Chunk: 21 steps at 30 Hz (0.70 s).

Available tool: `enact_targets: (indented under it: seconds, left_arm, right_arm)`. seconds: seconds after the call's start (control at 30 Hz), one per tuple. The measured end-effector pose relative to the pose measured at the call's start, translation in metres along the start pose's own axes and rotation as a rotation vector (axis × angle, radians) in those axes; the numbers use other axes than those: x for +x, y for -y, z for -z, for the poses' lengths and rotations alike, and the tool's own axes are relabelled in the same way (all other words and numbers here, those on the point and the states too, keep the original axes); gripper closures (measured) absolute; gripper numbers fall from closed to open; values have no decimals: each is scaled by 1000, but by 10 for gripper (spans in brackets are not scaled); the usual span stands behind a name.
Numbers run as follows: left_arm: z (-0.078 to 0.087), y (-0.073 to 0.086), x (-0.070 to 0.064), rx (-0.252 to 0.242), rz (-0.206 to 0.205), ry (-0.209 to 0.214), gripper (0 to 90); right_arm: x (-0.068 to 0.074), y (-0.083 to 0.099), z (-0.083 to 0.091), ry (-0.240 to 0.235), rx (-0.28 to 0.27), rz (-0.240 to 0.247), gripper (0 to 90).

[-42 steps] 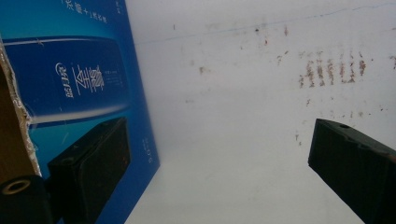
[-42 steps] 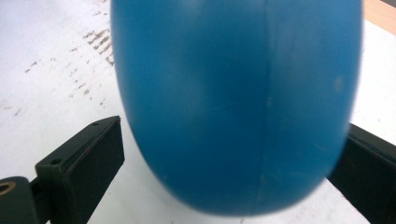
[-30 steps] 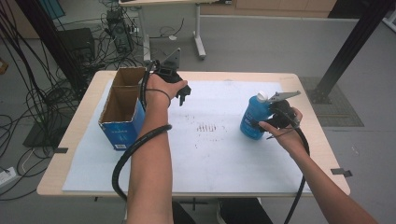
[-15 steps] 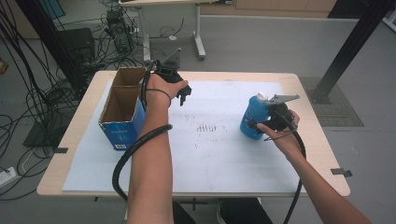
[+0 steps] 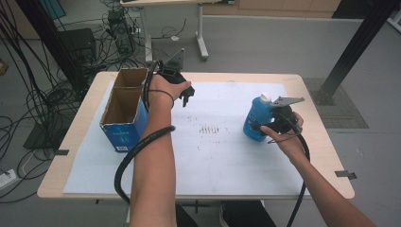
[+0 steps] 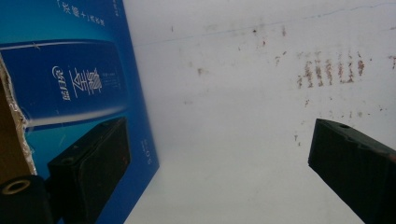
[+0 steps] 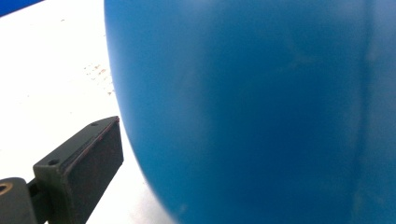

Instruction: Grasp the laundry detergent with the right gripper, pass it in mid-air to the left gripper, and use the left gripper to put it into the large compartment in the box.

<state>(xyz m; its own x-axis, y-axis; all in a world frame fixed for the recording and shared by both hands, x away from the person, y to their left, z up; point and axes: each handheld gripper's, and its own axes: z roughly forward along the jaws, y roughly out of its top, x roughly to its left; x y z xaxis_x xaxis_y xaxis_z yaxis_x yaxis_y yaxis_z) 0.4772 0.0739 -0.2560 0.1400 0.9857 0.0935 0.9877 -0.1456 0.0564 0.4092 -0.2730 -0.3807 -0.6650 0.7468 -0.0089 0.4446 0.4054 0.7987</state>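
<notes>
A: High view. Compared with a second ago, almost nothing moved: right gripper (image 5: 270, 126) still pressed up against the blue bottle (image 5: 256, 120), left gripper (image 5: 185, 93) still hovering beside the cardboard box (image 5: 124, 113).

B: And materials there?

A: Pale wooden table (image 5: 309, 87) under a white sheet (image 5: 222, 151) speckled with rusty brown marks (image 5: 207, 129). Bottle rounded, smooth blue plastic, white cap (image 5: 265, 97), standing upright on the right part of the sheet. Box oblong, open on top, raw brown inside, glossy blue outside, at the left edge of the sheet.

B: Left gripper view?

A: Two black blocky jaws wide apart, released, nothing between them but white sheet (image 6: 224, 154). Blue printed side of the box (image 6: 70, 84) close behind the left-hand jaw, torn brown edge at far left. Rows of brown marks (image 6: 327, 70) up to the right.

B: Right gripper view?

A: Blue bottle (image 7: 261, 112) very near, blurred, smooth and curved. One matte black jaw with a flat pad at lower left, just beside the bottle's wall, a thin gap apparent. Other jaw hidden, so clenched or loose: cannot tell.

B: Bottle relative to tool, then?

A: Between or against the right gripper's jaws, well apart from the left gripper and the box.
</notes>
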Motion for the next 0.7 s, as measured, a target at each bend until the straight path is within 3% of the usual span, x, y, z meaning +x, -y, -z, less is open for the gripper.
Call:
enact_targets:
  seconds: [0.7]
  left_arm:
    - [1,-2,-2,0,-1,-1,63]
  right_arm:
    - [0,2,0,3,-14,6,24]
